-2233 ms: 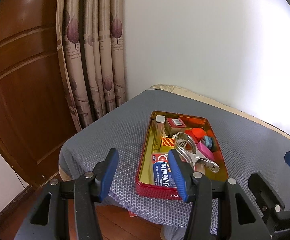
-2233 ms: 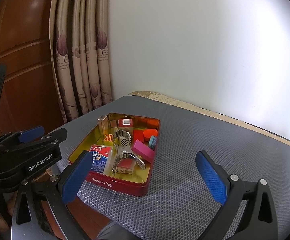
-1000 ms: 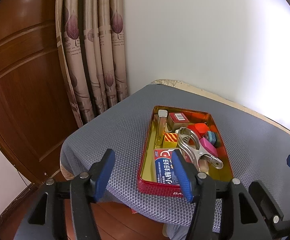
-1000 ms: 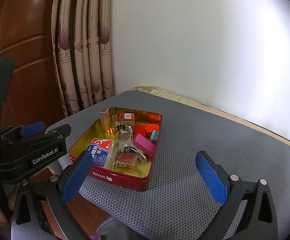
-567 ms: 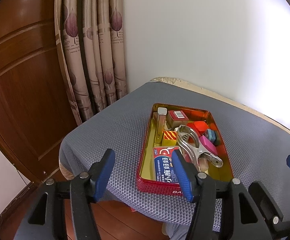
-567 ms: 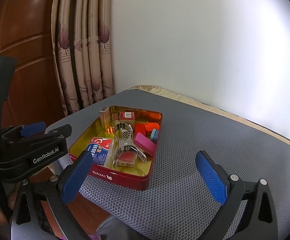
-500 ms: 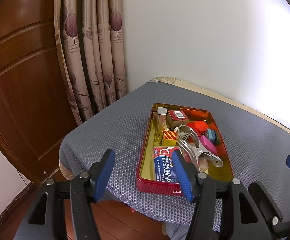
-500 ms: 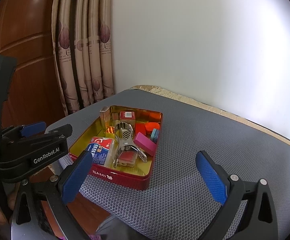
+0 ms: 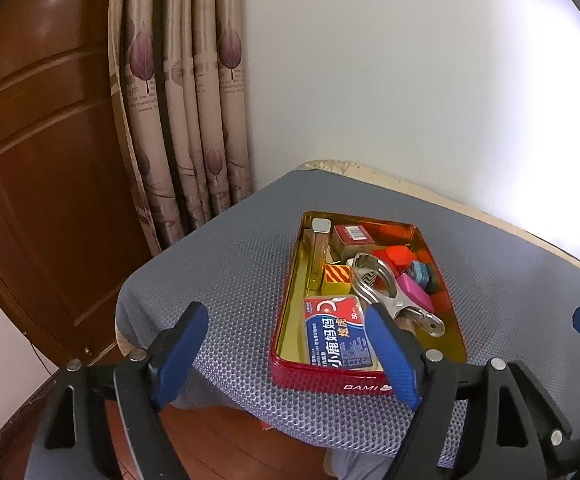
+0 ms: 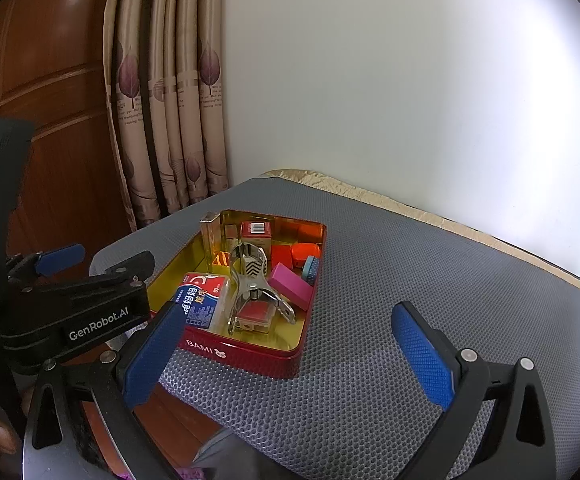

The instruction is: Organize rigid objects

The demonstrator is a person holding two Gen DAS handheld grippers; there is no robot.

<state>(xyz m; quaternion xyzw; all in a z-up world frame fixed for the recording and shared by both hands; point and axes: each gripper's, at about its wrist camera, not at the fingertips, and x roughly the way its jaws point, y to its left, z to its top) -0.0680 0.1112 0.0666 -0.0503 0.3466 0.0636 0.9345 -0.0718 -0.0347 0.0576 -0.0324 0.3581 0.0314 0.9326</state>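
Right wrist, curtain (image 10: 166, 92) behind tin (image 10: 250, 350)

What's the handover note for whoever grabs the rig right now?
Left gripper: jaws opening, nothing between them, short of the red tin.
Right gripper: open, empty, above the grey mat.
All loose items already sit in the tin: metal clamp on top, blue-and-red box at the near end, pink block, red and orange blocks behind it.
Nothing lies loose on the mat. Remaining: tidy items inside the tin, if required.
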